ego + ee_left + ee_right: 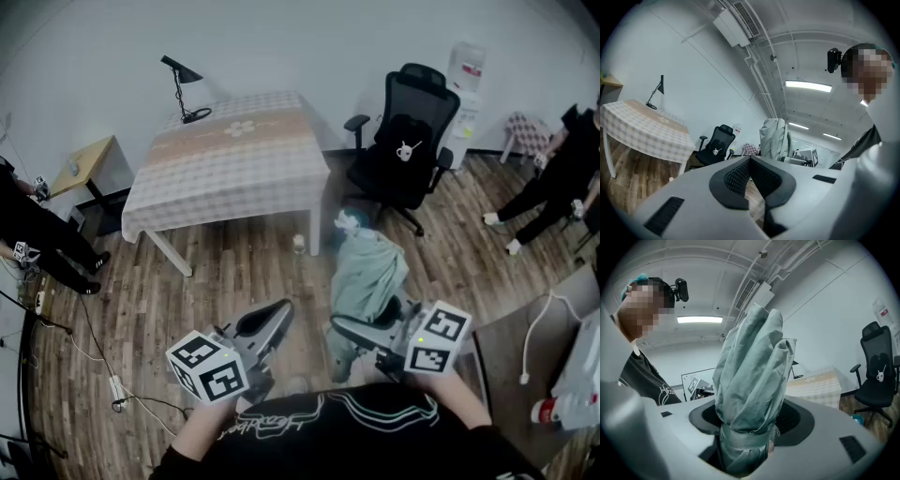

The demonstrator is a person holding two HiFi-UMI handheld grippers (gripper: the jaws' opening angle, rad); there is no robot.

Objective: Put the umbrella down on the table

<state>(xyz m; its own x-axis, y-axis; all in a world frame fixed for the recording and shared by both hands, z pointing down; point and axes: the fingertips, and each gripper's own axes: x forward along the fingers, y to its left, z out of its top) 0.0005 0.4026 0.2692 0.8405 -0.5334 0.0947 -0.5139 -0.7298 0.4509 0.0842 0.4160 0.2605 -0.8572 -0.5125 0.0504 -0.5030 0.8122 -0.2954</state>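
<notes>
A folded pale green umbrella (367,277) stands upright in my right gripper (345,330), which is shut on its strapped lower part. In the right gripper view the umbrella (750,376) rises between the two dark pads of the right gripper (745,430) and fills the middle of the view. My left gripper (281,314) is level beside it, shut with nothing in it; its jaws (750,161) meet at the tip. The umbrella (774,138) shows beyond them. The table (230,155), under a checked cloth, stands some way ahead across the wooden floor.
A black desk lamp (183,89) stands at the table's far corner. A black office chair (408,141) and a water dispenser (466,84) are to the right of the table. People stand at the left (37,234) and right (553,178). Cables (112,384) lie on the floor.
</notes>
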